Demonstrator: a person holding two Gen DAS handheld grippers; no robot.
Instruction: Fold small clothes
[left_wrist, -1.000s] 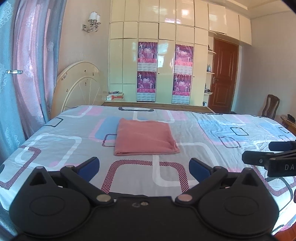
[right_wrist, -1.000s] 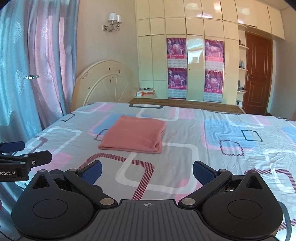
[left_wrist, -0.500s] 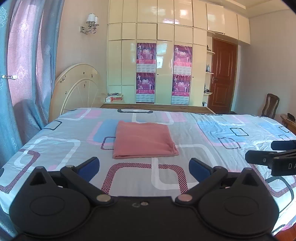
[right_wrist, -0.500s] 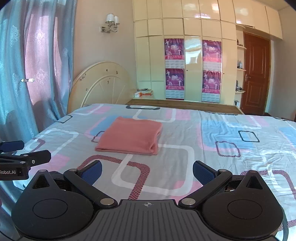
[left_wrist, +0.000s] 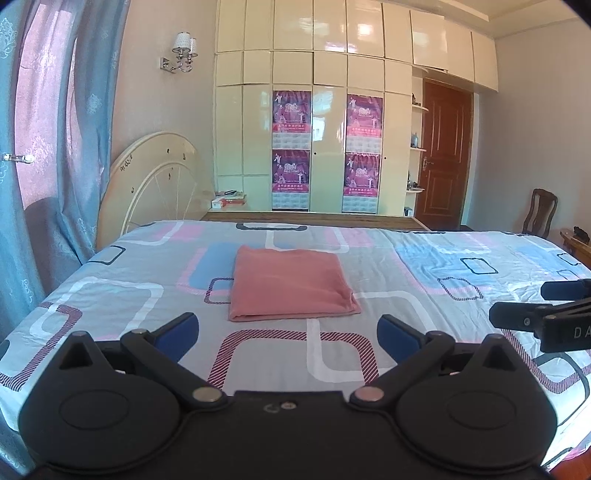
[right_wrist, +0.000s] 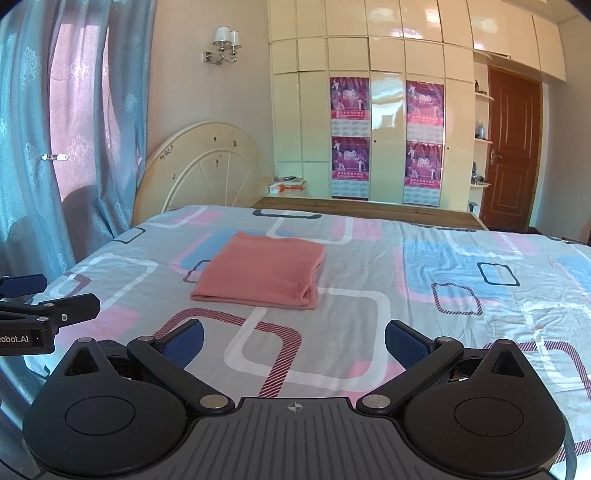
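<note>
On your far left hangs the blue and pink curtain (left_wrist: 55, 147), with the round cream headboard (left_wrist: 159, 181) leaning by the wall beside it. Your left claw (left_wrist: 288, 338) is spread wide with nothing between its blue pads (left_wrist: 181, 334), held low over the near edge of the bed (left_wrist: 110, 288). Ahead of it, well apart from both claws, the pink cloth (left_wrist: 290, 286) lies on the patterned sheet as a neat flat rectangle; from your right wrist view its layered fold edges (right_wrist: 308, 291) show at the near right corner. Your right claw (right_wrist: 293, 343) is just as wide open and empty. Behind stand the cream wardrobe (right_wrist: 388, 110) and, furthest right, the brown door (right_wrist: 513, 147)
</note>
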